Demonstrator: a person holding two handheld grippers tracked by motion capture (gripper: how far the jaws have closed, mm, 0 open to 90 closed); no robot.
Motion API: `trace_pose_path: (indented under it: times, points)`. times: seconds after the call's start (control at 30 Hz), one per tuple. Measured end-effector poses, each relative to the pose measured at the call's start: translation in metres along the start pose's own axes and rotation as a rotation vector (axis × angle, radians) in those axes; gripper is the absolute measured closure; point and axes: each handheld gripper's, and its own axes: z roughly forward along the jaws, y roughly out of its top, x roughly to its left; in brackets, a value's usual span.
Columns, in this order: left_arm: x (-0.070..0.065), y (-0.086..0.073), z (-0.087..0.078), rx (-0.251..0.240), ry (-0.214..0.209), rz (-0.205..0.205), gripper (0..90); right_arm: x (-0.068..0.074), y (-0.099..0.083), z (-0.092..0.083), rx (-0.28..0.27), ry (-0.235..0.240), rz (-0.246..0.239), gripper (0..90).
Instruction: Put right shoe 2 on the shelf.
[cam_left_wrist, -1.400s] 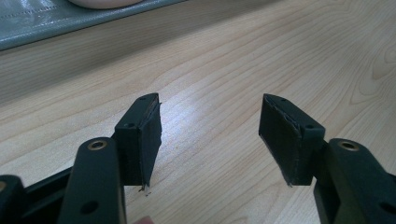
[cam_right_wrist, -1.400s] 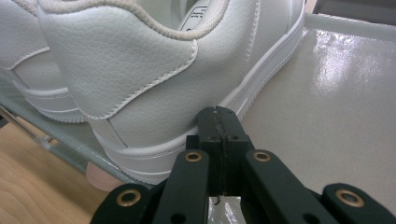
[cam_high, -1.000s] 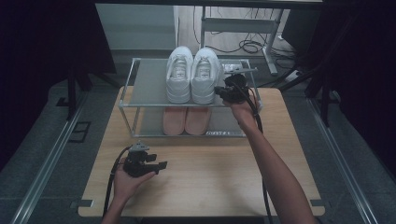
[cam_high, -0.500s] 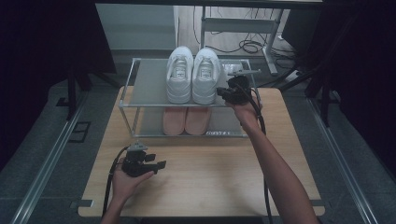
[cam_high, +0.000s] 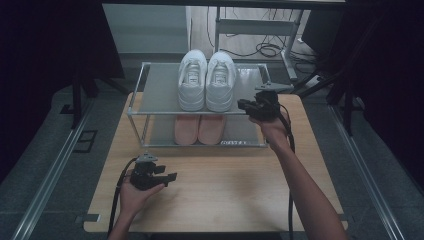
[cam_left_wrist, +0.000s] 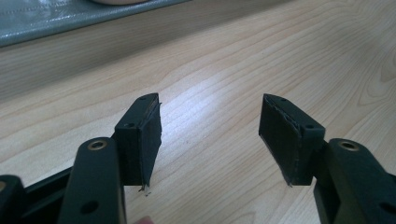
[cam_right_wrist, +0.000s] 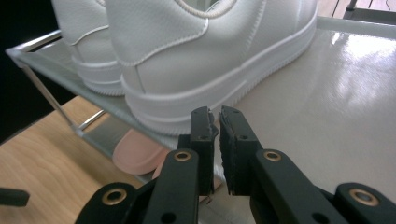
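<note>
**Two pairs of shoes on the rack, both grippers empty**

So here's the setup: a wooden table (cam_high: 225, 195) with a two-level rack (cam_high: 160, 95) at the far end. White sneakers (cam_high: 206, 80) sit side by side on the top shelf, heels toward the person. Directly under them on the lower shelf is a pink pair (cam_high: 198, 129), also side by side, heels out at the front edge.

The right gripper (cam_high: 246, 104) is held up at the top shelf's front right, just beside the heel of the right-hand white sneaker. In the right gripper view its jaws are pressed nearly together with just a sliver of gap, nothing between them, and the white heel (cam_right_wrist: 187, 74) sits right beyond the tips. Can't tell if they're touching the sole or just short of it. A bit of a pink heel (cam_right_wrist: 137, 154) peeks out below the shelf edge there too.

The left gripper (cam_high: 167, 176) is low over the near left part of the table, well apart from the rack, pointing right. In the left gripper view its jaws are spread wide with only bare wood (cam_left_wrist: 210, 93) between them, and the rack's lower shelf edge (cam_left_wrist: 60, 21) runs across the top.
</note>
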Motion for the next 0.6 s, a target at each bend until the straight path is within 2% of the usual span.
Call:
trace_pose_path:
  times: [0.13,0.3,0.4,0.6]
  points:
    - [-0.001,0.001,0.0,0.0,-0.001,0.005,39.1,-0.004,-0.013,-0.014,-0.019,0.017,-0.005,79.2]
    - [-0.002,0.0,-0.003,-0.006,-0.006,0.002,39.1,-0.007,-0.037,-0.033,-0.028,0.034,-0.025,69.2]
    - [-0.002,0.0,-0.003,-0.01,-0.005,0.006,39.1,-0.01,-0.055,-0.043,-0.022,0.035,-0.037,61.8]
    - [0.0,0.0,-0.004,-0.009,-0.004,0.006,39.1,-0.015,-0.093,-0.054,-0.008,0.056,-0.04,55.1]
